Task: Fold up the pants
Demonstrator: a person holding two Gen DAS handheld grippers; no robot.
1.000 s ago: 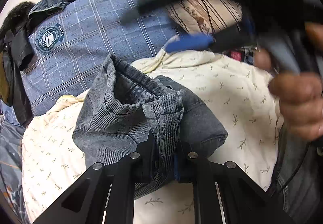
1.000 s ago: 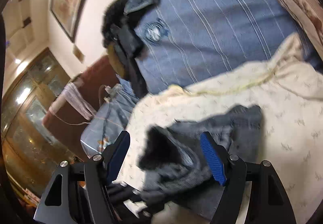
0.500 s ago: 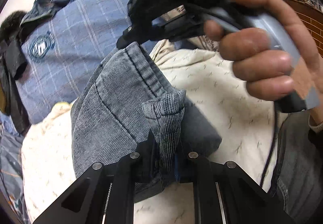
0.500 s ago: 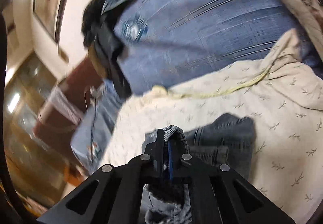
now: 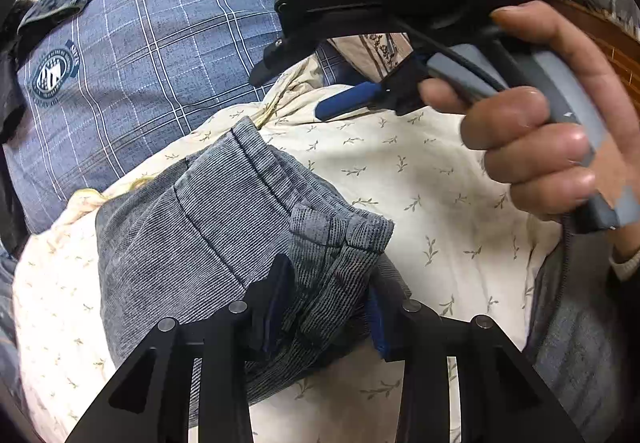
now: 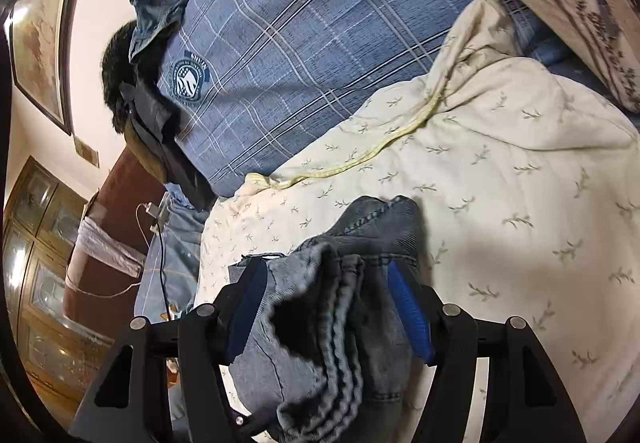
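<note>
Nearest the left camera, the left gripper (image 5: 330, 307) has just been opening, its jaws slack around a bunched fold of the grey pants (image 5: 200, 227), the pads no longer pressing. From that fold, the pants run up and left across the cream quilt (image 5: 420, 179), a seam pointing toward the blue plaid pillow (image 5: 152, 55). Right of the pants, a hand (image 5: 548, 123) holds the right gripper (image 6: 330, 307), which has also just been opening; its jaws stand spread with the folded pants' edge loose between them.
</note>
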